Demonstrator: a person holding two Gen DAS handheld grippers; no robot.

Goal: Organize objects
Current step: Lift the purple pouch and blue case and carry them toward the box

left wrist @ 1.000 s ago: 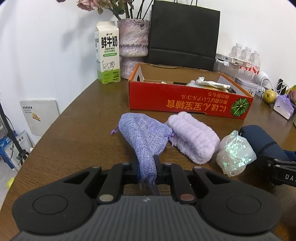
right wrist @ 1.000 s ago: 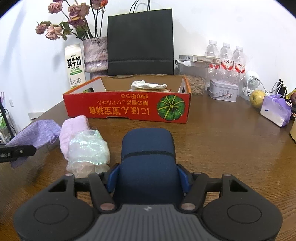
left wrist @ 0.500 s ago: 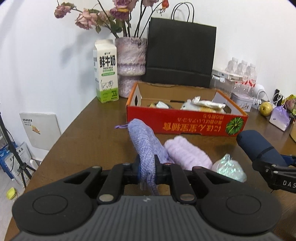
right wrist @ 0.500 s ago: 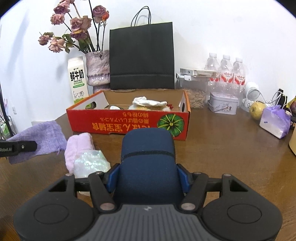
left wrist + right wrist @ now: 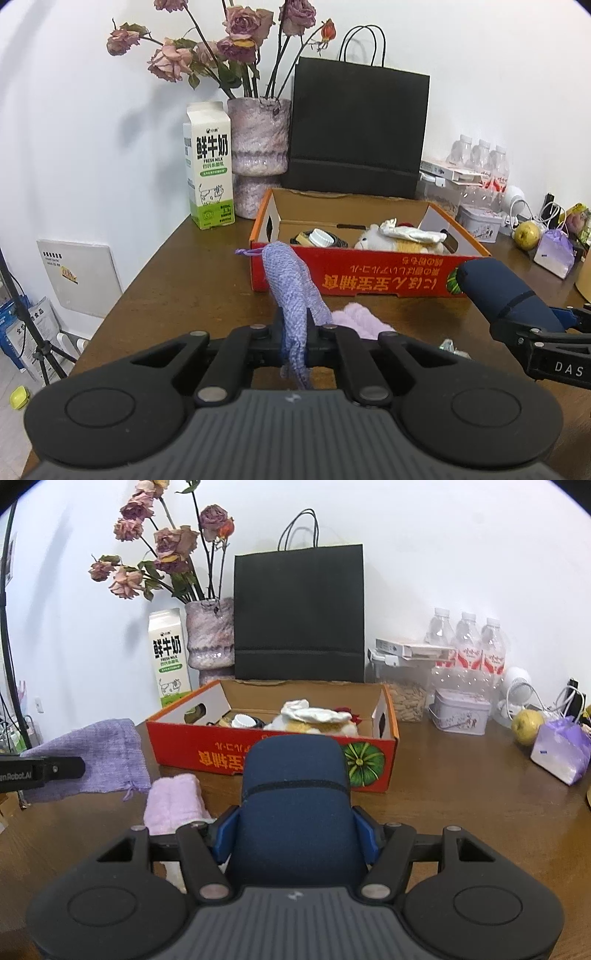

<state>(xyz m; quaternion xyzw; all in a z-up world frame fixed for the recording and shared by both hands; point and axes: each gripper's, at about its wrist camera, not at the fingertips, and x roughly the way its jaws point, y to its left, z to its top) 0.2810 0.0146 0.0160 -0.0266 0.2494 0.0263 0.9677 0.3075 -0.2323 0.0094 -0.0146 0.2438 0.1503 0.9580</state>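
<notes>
On a brown wooden table [image 5: 461,812] by a white wall stands an open red cardboard box [image 5: 295,755]. In front of it, to its left, the left gripper [image 5: 295,332] is pinched tight on a purple mesh pouch [image 5: 291,291]; directly before it, the right gripper [image 5: 295,834] clamps a navy case [image 5: 295,786], jaws partly apart.

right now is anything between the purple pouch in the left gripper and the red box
Nothing visible blocks it. The purple pouch hangs pinched in the left gripper, and only bare table lies before the red box. The box's near wall must be cleared.
</notes>
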